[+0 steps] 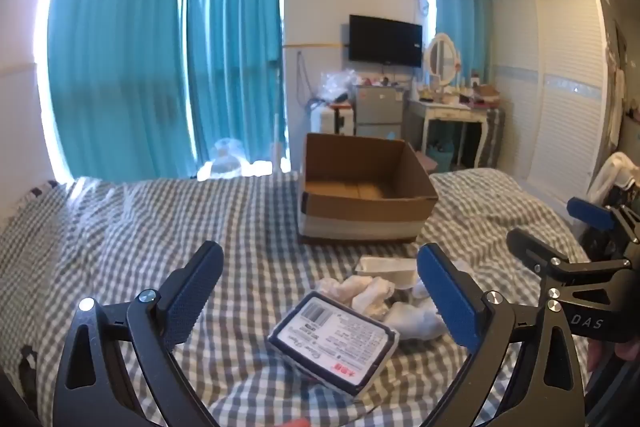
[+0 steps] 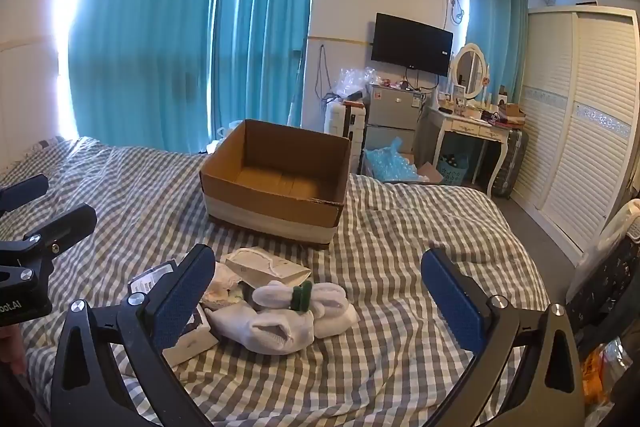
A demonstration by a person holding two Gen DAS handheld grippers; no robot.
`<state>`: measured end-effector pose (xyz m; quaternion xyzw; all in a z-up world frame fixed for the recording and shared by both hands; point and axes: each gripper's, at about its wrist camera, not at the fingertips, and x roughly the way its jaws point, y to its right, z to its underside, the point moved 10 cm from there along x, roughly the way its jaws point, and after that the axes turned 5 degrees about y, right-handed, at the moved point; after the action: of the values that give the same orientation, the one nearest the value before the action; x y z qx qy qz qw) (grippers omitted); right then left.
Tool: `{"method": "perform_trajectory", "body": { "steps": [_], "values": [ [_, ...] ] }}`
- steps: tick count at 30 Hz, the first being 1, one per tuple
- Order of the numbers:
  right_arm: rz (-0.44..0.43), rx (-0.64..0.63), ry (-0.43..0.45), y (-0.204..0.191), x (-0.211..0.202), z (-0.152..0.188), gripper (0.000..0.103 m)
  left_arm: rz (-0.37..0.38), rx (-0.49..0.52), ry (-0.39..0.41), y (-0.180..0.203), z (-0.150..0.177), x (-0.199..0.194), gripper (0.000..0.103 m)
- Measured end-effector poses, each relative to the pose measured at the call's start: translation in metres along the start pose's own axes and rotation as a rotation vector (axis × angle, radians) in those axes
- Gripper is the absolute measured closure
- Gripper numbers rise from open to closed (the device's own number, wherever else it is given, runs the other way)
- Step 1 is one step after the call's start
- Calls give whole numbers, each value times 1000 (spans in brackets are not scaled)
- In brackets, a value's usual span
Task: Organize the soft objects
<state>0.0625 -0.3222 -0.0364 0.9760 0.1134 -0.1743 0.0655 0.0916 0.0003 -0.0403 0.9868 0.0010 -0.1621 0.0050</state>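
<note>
Both grippers hover over the bed point(image 2: 400, 267), nothing held. Left gripper point(image 1: 320, 301): fingers wide apart, empty, above the flat dark-edged pack point(image 1: 334, 341) with the printed label. Right gripper point(image 2: 320, 301): fingers also wide, empty, above the white rolled socks point(image 2: 280, 327).

Soft stuff sits in one loose pile on the checked sheet, just in front of the cardboard box point(image 2: 276, 183):
- white rolled socks, two or three bundles touching each other
- a small green item point(image 2: 301, 295) lying on top of the sock bundles; can't tell what it is
- cream crumpled cloth point(image 1: 368, 293) between the socks and the flat pack
- white flat packet point(image 2: 268, 267) at the back of the pile, nearest the box, not touching it

Box is open at the top and upright; the floor of it that shows is bare, pale band around its lower wall.

In the left view the right gripper shows at the right edge; in the right view the left gripper shows at the left edge.

Background: teal curtains point(image 1: 160, 47), wall TV point(image 2: 412, 43), white wardrobe point(image 2: 580, 127).
</note>
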Motion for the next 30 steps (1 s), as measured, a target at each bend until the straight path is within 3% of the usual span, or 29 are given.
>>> {"method": "perform_trajectory", "body": {
  "steps": [30],
  "values": [
    [-4,23,-21,4,3,1,0,-14,22,-17,-3,7,4,4]
  ]
}}
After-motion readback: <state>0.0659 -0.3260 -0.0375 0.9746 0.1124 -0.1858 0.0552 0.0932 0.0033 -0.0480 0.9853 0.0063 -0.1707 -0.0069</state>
